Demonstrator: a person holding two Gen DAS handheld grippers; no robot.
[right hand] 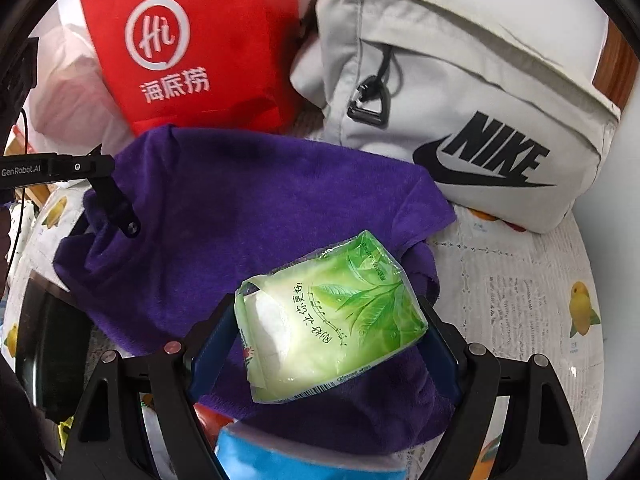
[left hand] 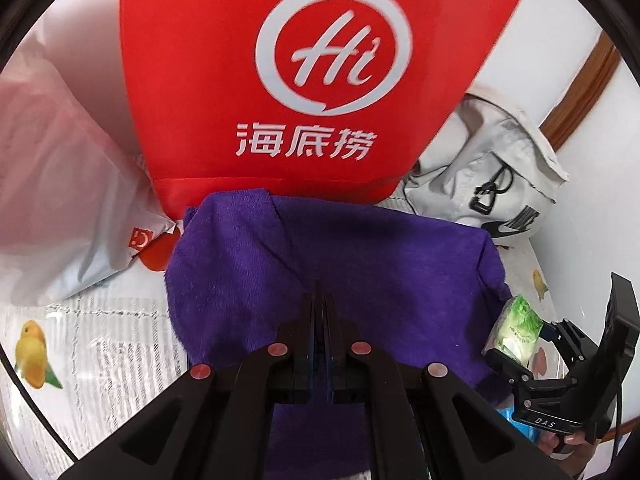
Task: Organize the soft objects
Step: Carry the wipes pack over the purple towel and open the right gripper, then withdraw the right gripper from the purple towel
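A: What's my left gripper (left hand: 320, 300) doing?

B: Fingers pressed together over the purple towel (left hand: 320, 248) draped across the surface. I can't tell if any pile is pinched.

A: And the right gripper (right hand: 324, 340)?

B: Clenched on the green tissue pack (right hand: 332, 316), raised above the towel (light, squashy, slick film). I grip its flanks gently.

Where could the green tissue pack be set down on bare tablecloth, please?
Bare tablecloth lies right of the purple towel, below the Nike bag. The back is crowded by the red Haidilao bag; the towel fills the middle.
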